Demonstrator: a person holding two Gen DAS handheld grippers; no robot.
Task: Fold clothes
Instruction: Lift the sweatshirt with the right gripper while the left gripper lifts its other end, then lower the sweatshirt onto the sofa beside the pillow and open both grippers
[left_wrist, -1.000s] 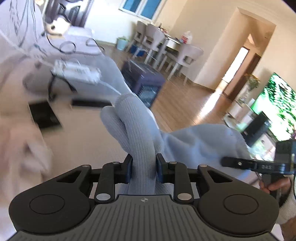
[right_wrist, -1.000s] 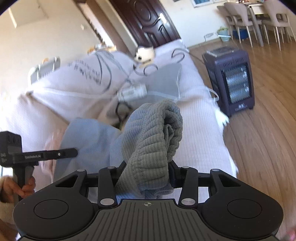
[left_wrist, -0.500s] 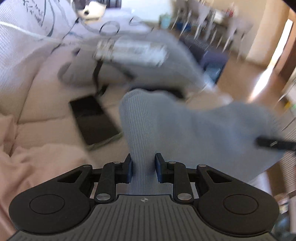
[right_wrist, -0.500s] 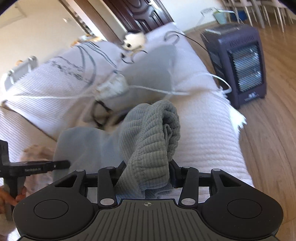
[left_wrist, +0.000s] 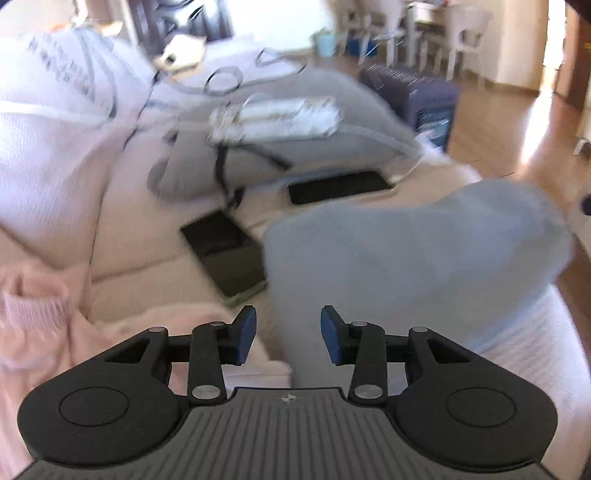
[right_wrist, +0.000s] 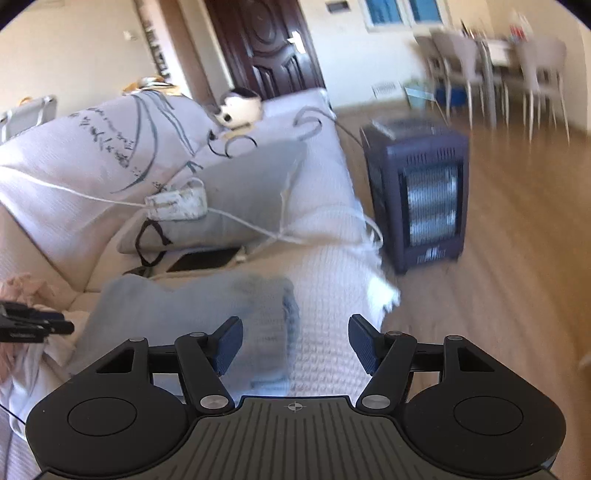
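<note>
A light blue ribbed garment (left_wrist: 413, 254) lies folded on the white sofa seat (left_wrist: 535, 354). It also shows in the right wrist view (right_wrist: 192, 314), blurred. My left gripper (left_wrist: 288, 334) is open just above the garment's near edge, jaws apart and empty. My right gripper (right_wrist: 295, 343) is open wide above the garment's right end, holding nothing. The left gripper's tip (right_wrist: 33, 325) shows at the left edge of the right wrist view.
Two dark phones or tablets (left_wrist: 229, 258) (left_wrist: 340, 186) lie on the sofa beyond the garment. A grey cushion (right_wrist: 236, 199) carries a power strip (right_wrist: 177, 203) with cables. A pink garment (left_wrist: 40, 325) lies left. A dark heater (right_wrist: 417, 195) stands on the wooden floor.
Both grippers have opened and let go of the blue garment, which dropped flat onto the sofa seat. Both cameras have tilted toward the sofa.
</note>
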